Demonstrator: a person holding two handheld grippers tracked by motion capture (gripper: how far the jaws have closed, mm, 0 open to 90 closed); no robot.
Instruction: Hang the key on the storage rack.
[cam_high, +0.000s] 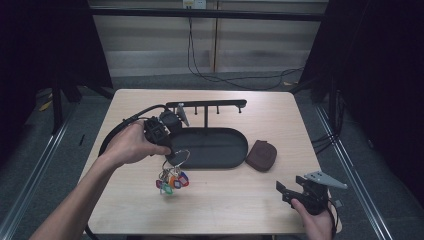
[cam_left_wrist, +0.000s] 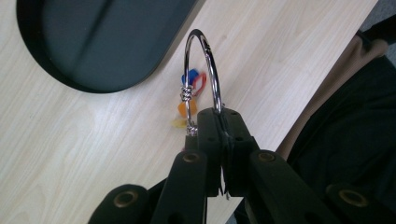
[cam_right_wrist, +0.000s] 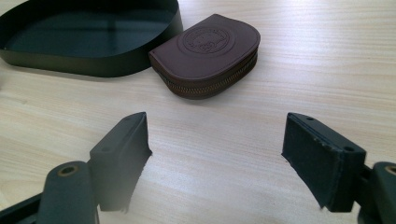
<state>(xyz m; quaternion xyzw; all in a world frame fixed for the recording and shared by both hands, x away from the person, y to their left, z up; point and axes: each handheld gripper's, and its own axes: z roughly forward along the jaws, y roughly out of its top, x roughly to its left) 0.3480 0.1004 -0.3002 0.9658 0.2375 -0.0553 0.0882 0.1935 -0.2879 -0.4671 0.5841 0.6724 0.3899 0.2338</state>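
Pale wood table (cam_high: 215, 210) w/ dark curtains either side, cables on the floor beyond. Left gripper (cam_high: 172, 156) has its jaws pressed together on a big silver key ring (cam_high: 181, 156), pinching the wire at its lower part; in the left gripper view the ring (cam_left_wrist: 201, 65) stands up from the jaws. Coloured key tags (cam_high: 172, 181) hang off it, apparently clear of the table, just near of the black oval tray (cam_high: 235, 147). Right gripper (cam_high: 292, 192) sits near-right w/ fingers (cam_right_wrist: 123, 154) spread wide, nothing btwn them, aimed at the brown zip pouch (cam_right_wrist: 210, 53), which lies just right of the tray.

Progress, as I judge it: keys picked up, not yet hung. Hook rack (cam_high: 206, 105) above the tray's far side looks bare, so lifting the ring onto a peg is left; pouch untouched.

High view gives rack, tags and both hands together. Left gripper view alone shows the pinch close up; right gripper view shows the pouch's embossed lid and zip
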